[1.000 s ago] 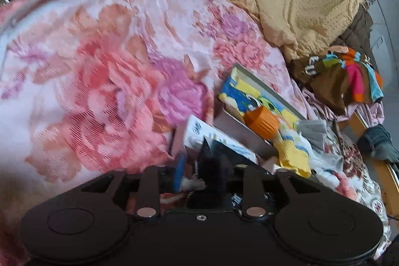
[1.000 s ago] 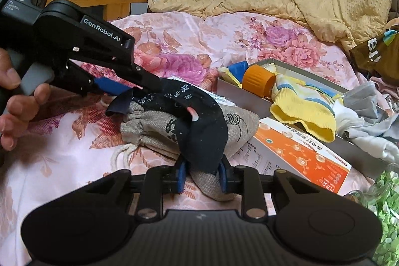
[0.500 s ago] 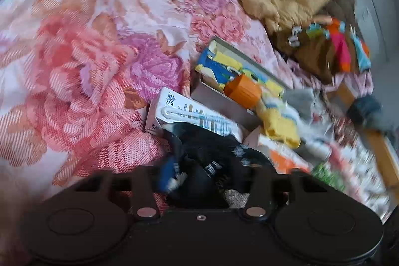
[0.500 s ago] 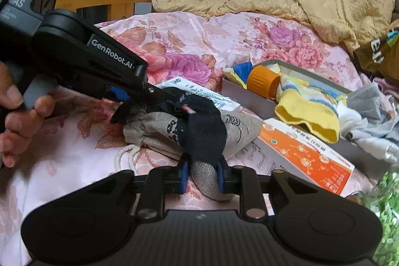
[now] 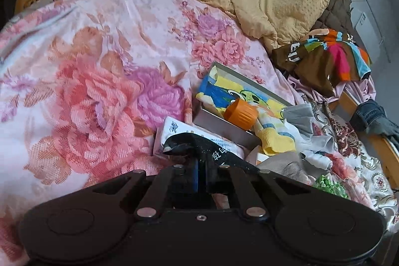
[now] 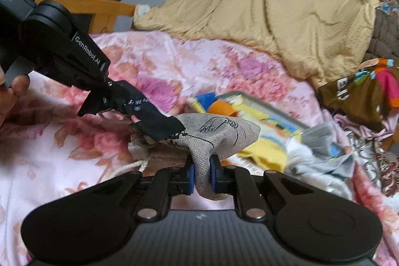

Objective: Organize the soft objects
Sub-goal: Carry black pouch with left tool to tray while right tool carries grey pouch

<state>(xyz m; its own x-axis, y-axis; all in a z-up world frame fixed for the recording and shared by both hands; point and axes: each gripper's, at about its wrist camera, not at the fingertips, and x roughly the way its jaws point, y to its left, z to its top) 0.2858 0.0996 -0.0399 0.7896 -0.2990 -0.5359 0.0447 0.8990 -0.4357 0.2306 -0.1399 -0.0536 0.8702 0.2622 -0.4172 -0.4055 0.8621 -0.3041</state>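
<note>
Left wrist view: the left tongs (image 5: 201, 175) are clamped tight on a black cloth (image 5: 199, 145) at lower centre, above the floral bedspread (image 5: 87, 81). Only here do you see the white carton (image 5: 174, 129) behind it.

Right wrist view: the right tongs (image 6: 201, 175) pinch a grey linen pouch (image 6: 212, 133), lower centre, with the black cloth stretched toward upper left. Both tongs have just been closing, and the pouch is now up off the bed, unlike a second ago.
</note>
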